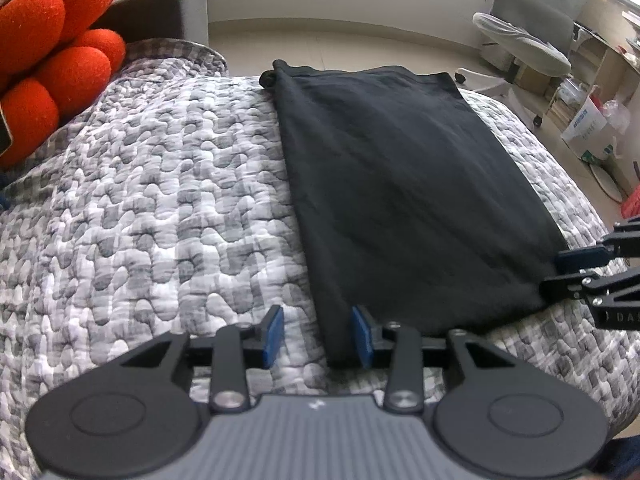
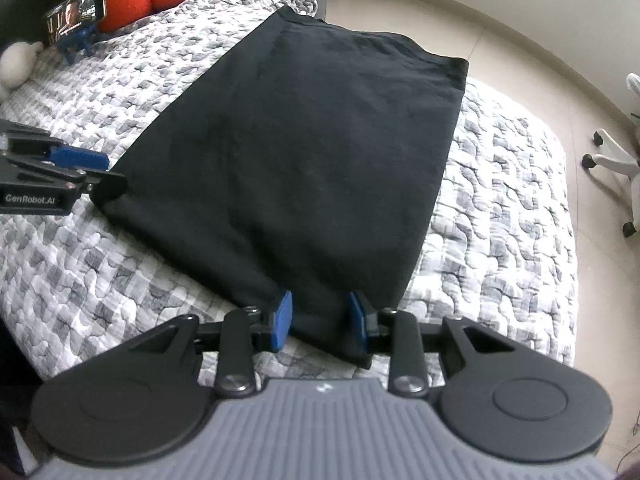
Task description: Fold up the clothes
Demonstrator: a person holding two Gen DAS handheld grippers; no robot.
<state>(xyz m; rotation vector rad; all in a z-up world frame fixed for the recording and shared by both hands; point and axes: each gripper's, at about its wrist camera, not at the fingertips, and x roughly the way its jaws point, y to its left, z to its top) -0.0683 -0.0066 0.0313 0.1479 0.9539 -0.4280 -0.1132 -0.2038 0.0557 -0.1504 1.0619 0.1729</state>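
A black garment (image 1: 400, 184) (image 2: 312, 152), folded into a long rectangle, lies flat on the grey-and-white quilt (image 1: 160, 200). My left gripper (image 1: 318, 336) stands at its near left corner. The jaws are apart, one pad over the quilt and the other over the cloth, with the cloth's edge running between them. My right gripper (image 2: 320, 320) straddles the near right corner, and flat cloth fills the gap between its blue pads without being pinched. Each gripper also shows in the other's view: the right gripper (image 1: 564, 274) and the left gripper (image 2: 100, 172).
A red plush cushion (image 1: 52, 60) sits at the bed's far left, by a grey headboard. A phone on a blue stand (image 2: 76, 12) and a white plush (image 2: 16, 64) are near it. An office chair (image 1: 532, 28) and bags (image 1: 588, 128) stand on the floor to the right.
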